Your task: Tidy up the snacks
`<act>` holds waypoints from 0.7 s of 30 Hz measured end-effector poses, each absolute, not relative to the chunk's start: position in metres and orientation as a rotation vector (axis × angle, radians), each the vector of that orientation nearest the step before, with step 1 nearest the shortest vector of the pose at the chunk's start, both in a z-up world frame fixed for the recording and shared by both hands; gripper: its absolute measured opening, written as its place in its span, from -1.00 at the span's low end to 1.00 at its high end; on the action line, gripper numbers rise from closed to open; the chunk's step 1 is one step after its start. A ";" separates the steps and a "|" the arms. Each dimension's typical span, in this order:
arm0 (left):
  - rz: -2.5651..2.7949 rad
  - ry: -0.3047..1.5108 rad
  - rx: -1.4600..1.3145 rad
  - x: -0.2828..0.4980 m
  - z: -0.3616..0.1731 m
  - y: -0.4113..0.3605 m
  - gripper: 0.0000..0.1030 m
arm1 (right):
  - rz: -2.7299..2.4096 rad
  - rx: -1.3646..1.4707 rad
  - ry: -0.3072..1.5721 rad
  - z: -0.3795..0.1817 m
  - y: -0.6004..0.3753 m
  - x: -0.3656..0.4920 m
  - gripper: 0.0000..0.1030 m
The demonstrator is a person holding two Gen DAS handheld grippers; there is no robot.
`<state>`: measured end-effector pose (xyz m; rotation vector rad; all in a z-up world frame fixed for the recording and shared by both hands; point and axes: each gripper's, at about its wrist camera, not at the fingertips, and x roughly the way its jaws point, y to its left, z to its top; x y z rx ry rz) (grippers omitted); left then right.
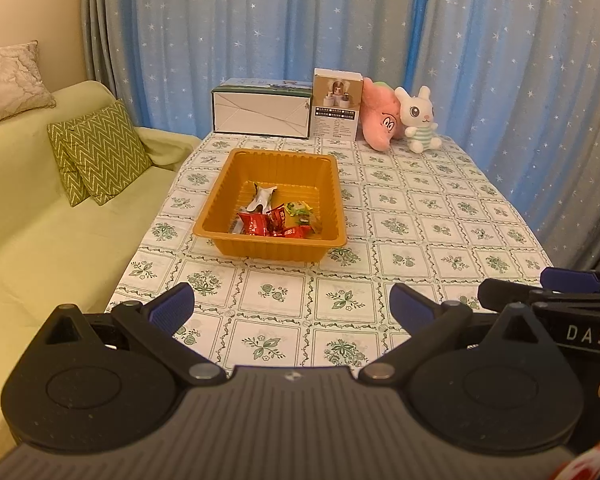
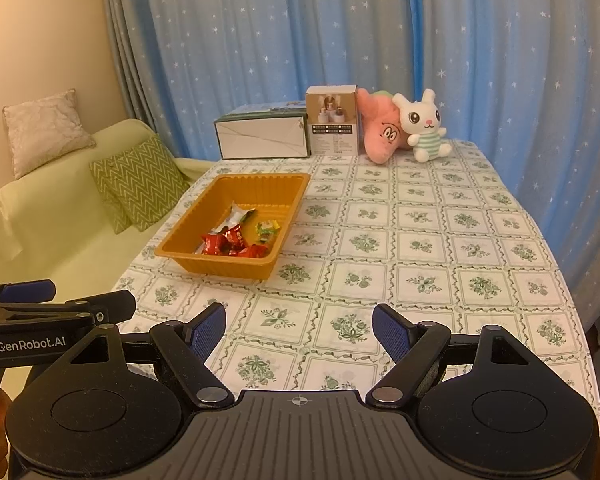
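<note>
An orange plastic tray (image 1: 220, 196) (image 2: 204, 208) stands on the left half of the table and holds several wrapped snacks: red packets (image 1: 260, 224) (image 2: 228, 242), a yellow-green one (image 1: 298, 209) (image 2: 267, 229) and a silver wrapper (image 1: 263, 197) (image 2: 236, 216). My left gripper (image 1: 292, 310) hovers above the near table edge, open, with nothing between its blue pads. My right gripper (image 2: 299, 330) stands open and empty beside it, further right. Each gripper shows at the edge of the other's view, the right gripper (image 1: 556, 292) and the left gripper (image 2: 40, 300).
At the table's far edge stand a white flat box (image 1: 262, 114) (image 2: 262, 136), a small product box (image 1: 337, 104) (image 2: 332, 120), a pink plush (image 1: 380, 118) (image 2: 380, 128) and a white bunny plush (image 1: 419, 120) (image 2: 424, 126). A green sofa with cushions (image 1: 100, 152) (image 2: 140, 182) lies left. Blue curtains hang behind.
</note>
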<state>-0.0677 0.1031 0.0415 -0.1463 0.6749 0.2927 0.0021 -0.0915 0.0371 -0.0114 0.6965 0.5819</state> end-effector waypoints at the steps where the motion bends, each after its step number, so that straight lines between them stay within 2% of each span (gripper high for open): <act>1: 0.292 0.675 -0.146 -0.068 0.042 0.103 1.00 | 0.581 -0.012 0.697 0.037 -0.091 0.002 0.56; 21: 0.290 0.674 -0.143 -0.067 0.041 0.101 1.00 | 0.581 -0.010 0.694 0.038 -0.092 0.003 0.56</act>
